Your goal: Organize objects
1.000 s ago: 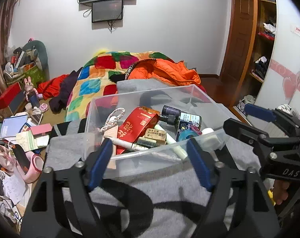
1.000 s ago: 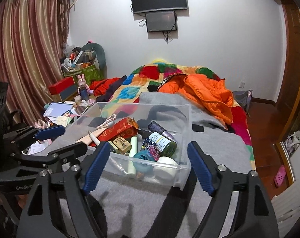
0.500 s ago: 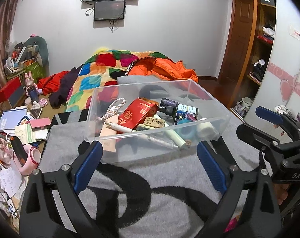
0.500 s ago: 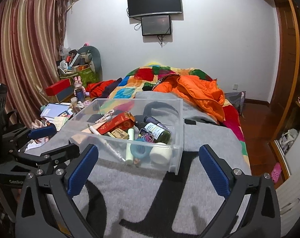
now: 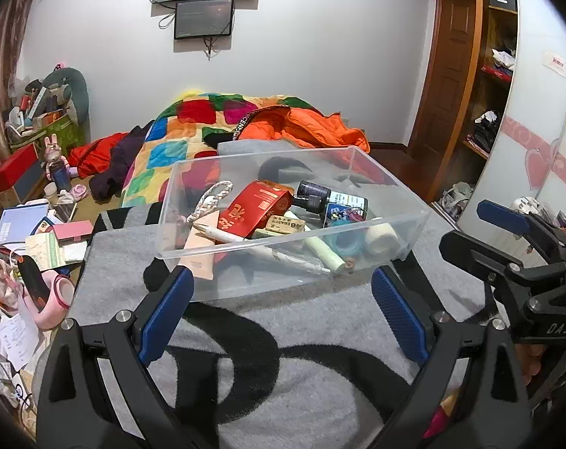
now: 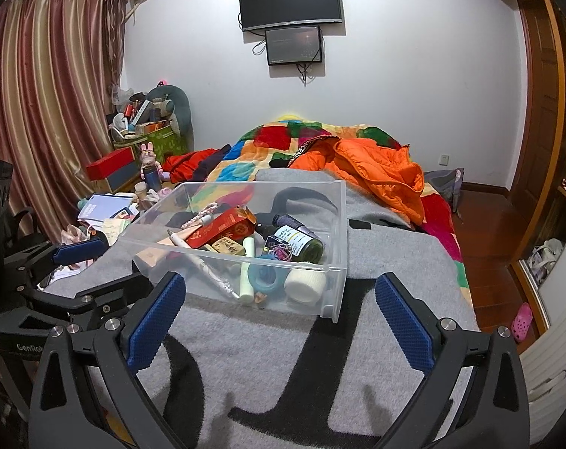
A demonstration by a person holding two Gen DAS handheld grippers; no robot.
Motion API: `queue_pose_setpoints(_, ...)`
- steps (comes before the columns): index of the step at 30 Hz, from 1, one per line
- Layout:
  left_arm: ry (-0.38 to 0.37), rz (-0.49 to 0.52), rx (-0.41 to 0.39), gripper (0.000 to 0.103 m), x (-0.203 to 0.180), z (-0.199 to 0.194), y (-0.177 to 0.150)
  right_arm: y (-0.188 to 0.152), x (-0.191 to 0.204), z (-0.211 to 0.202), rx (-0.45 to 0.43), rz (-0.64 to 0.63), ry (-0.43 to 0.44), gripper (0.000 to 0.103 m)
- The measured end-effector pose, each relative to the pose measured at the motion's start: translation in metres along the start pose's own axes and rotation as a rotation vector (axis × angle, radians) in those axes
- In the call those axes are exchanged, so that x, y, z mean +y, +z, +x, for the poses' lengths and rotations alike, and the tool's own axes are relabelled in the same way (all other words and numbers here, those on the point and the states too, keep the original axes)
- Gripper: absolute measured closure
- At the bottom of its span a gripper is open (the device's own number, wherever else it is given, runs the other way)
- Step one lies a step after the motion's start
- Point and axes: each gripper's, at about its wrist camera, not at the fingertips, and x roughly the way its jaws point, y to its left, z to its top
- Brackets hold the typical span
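A clear plastic bin (image 5: 283, 241) (image 6: 245, 259) stands on the grey blanket. Inside lie a red box (image 5: 256, 207) (image 6: 223, 230), a dark bottle (image 5: 320, 196) (image 6: 298, 239), a white pen (image 5: 223, 235), a pale green tube (image 5: 324, 254), a teal ring (image 6: 266, 275) and a white roll (image 5: 382, 237) (image 6: 305, 280). My left gripper (image 5: 279, 288) is open just short of the bin's near wall, with nothing between its fingers. My right gripper (image 6: 279, 292) is open too, a little back from the bin's near right corner. Each gripper shows at the edge of the other's view.
The grey blanket (image 6: 395, 262) with black letters covers the bed's near end. A colourful quilt (image 5: 193, 123) and an orange jacket (image 6: 369, 164) lie beyond. Books, boxes and small clutter (image 5: 39, 232) crowd the left side. Wardrobe shelves (image 5: 492, 86) and a wooden door stand right.
Both grippers have opened wider and drawn back from the bin's near wall. The bin and its contents have stayed where they were.
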Motion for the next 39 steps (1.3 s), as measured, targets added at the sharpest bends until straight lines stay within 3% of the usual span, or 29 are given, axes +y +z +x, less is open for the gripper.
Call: queue_pose_setpoints(39, 0.003, -0.001, -0.026, 0.006, -0.003, -0.009, 0.001, 0.000, 0.004, -0.004, -0.001, 0.009, 0.015, 0.002)
